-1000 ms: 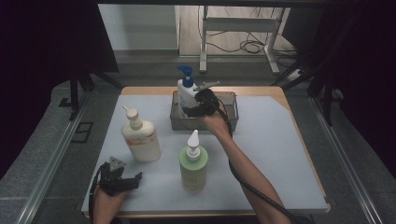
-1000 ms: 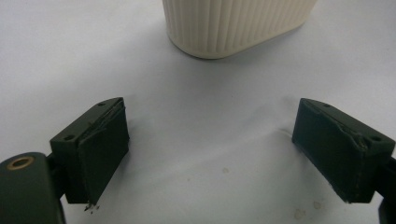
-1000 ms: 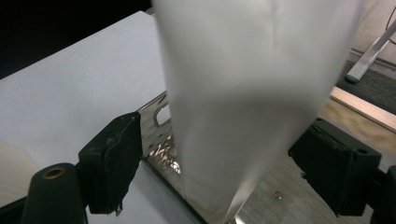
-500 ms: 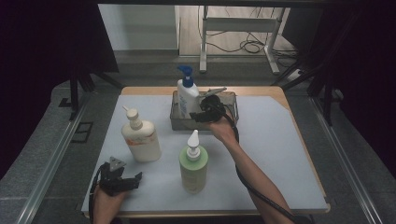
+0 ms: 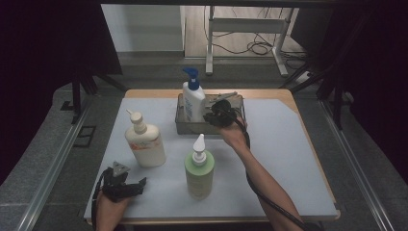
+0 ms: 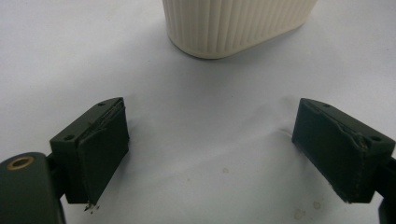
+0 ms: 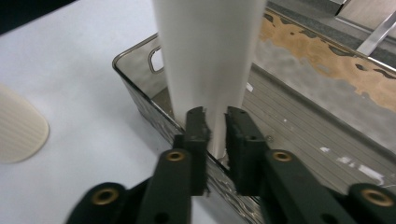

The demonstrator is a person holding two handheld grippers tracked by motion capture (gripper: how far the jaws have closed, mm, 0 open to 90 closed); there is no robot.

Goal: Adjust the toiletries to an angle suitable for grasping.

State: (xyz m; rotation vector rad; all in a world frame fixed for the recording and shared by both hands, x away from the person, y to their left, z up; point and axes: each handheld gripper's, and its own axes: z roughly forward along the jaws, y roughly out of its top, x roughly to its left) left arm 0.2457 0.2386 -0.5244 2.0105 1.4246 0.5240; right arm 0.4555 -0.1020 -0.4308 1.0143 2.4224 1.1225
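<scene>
**Q:** Three pump bottles on the table, what's going on with them?

**A:** High view first. A white bottle with a blue pump (image 5: 193, 98) stands upright at the left end of a metal tray (image 5: 230, 103) at the far side of the table. The right gripper (image 5: 217, 114) sits just beside it at the tray, arm reaching in from the bottom. My guess is that bottle is the one being worked on. A cream bottle (image 5: 145, 143) and a green bottle (image 5: 199, 169) stand upright on the mat, well apart from the tray. The left gripper (image 5: 126, 186) rests low at the near left corner, looks parked out of the way.

**Q:** Left tongs?

**A:** Left gripper view: jaws spread wide, nothing between them, just bare mat. The ribbed base of the cream bottle (image 6: 238, 23) sits ahead, not touched.

**Q:** And the right?

**A:** Right gripper view: jaws drawn close together, only a thin gap between them, nothing held in it. The white bottle (image 7: 210, 60) stands right behind their tips, inside the tray (image 7: 299, 121); can't tell if they touch it.

**Q:** Surface, room?

**A:** Pale grey-blue mat (image 5: 284, 144) over a wooden tabletop, a few small stains near the left jaws. The tray's floor is ridged and scuffed. Dark room, black curtains at the sides, cables on the floor behind.
</scene>
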